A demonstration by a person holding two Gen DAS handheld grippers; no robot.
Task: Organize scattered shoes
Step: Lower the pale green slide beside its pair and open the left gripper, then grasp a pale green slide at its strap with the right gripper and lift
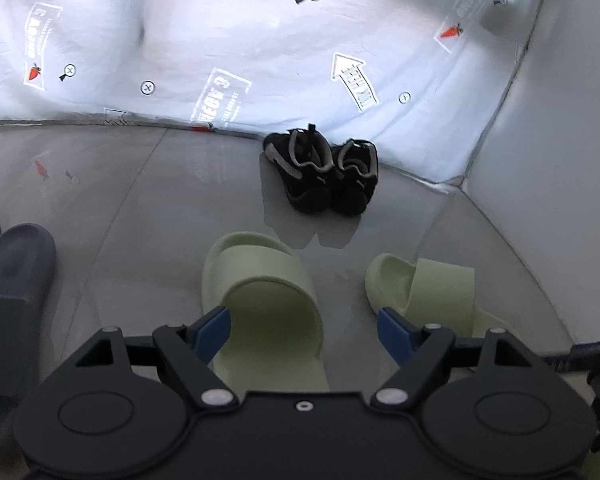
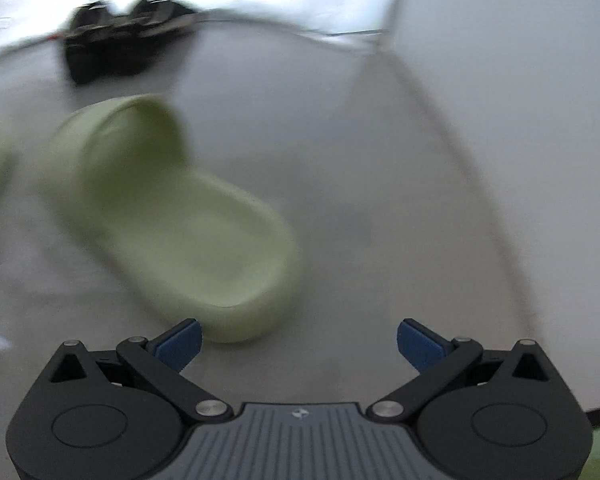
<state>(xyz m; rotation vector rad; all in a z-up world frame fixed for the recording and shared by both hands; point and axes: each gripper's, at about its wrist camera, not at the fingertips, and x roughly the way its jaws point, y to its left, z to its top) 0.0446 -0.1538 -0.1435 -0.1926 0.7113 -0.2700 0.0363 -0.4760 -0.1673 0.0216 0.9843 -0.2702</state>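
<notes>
Two pale green slides lie on the grey floor. In the left wrist view the left green slide (image 1: 260, 296) sits just ahead of my left gripper (image 1: 304, 330), which is open, its left blue pad over the slide's strap. The right green slide (image 1: 432, 292) lies askew beside the right pad. A pair of black sneakers (image 1: 324, 172) stands side by side against the wall. In the blurred right wrist view my right gripper (image 2: 298, 344) is open and empty, the right green slide (image 2: 180, 220) just ahead to its left, the black sneakers (image 2: 116, 36) far back.
Dark grey slides (image 1: 16, 264) lie at the left edge. A white printed sheet (image 1: 260, 52) covers the back wall, and a plain white wall (image 1: 552, 152) closes the right side, forming a corner. Bare floor (image 2: 380, 220) lies right of the green slide.
</notes>
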